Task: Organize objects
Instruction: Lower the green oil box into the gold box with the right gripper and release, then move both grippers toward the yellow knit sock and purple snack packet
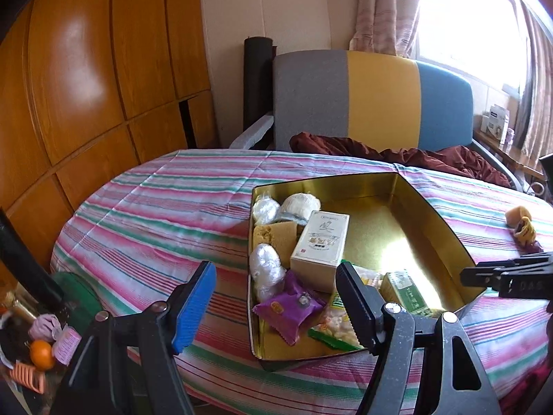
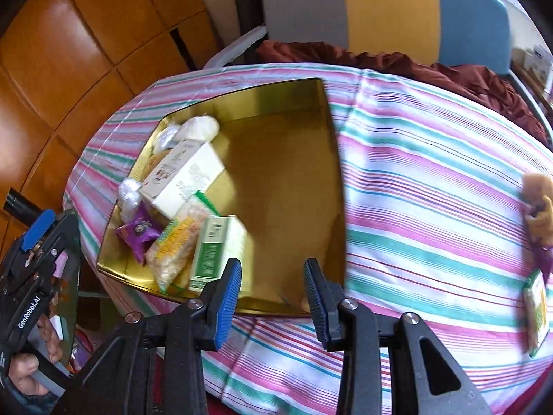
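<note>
On the striped desk (image 2: 432,180) the gold tin (image 1: 380,186) lies open, and its left half holds your cream box (image 1: 321,242), purple packet (image 1: 288,307), green box (image 2: 214,252) and white wrapped bundles (image 1: 264,266). Your left tool (image 1: 276,307) hovers over the tin's near left corner, its pads apart and gripping nothing. Your right tool (image 2: 273,297) hangs above the tin's near edge, pads apart and empty. Right of the tin, well apart, a yellow-and-purple item (image 2: 539,214) and another packet (image 2: 535,307) lie on the cloth.

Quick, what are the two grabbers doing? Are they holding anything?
Left gripper: open, holding nothing.
Right gripper: open, holding nothing.
</note>
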`<state>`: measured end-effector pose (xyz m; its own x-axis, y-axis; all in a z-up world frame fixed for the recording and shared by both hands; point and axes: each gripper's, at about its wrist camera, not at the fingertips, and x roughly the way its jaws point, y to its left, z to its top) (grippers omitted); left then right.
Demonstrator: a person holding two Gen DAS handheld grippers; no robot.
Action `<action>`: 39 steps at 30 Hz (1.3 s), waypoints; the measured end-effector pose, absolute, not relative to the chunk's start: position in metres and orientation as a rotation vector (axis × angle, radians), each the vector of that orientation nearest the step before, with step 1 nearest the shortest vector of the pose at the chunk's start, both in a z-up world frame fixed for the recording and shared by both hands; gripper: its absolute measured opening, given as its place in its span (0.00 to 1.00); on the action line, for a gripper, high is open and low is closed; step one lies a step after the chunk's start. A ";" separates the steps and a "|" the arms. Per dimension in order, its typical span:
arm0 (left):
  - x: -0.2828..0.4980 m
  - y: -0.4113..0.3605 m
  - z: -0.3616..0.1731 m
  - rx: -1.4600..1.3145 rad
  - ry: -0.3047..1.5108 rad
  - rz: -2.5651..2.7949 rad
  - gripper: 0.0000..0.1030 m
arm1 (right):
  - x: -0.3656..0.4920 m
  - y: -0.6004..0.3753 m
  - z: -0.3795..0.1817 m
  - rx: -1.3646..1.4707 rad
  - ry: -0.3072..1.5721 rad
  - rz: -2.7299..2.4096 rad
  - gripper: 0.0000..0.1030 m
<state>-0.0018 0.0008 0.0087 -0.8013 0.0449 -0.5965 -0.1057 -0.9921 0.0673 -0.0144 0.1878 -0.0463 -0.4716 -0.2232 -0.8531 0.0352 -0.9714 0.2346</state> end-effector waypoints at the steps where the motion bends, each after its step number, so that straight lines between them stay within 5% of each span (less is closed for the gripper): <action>1: -0.001 0.003 0.010 -0.953 0.154 2.901 0.70 | -0.011 0.195 -0.045 1.524 -0.289 -2.567 0.36; 26: 0.003 0.089 0.020 -0.886 0.295 2.688 0.70 | 0.037 0.415 -0.017 1.543 -0.650 -2.982 0.36; 34: -0.001 0.135 0.022 -0.879 0.332 2.571 0.70 | 0.060 0.521 -0.033 1.522 -1.010 -3.188 0.36; 39: -0.004 0.175 0.020 -0.894 0.355 2.483 0.70 | 0.088 0.565 -0.065 1.431 -1.504 -3.082 0.38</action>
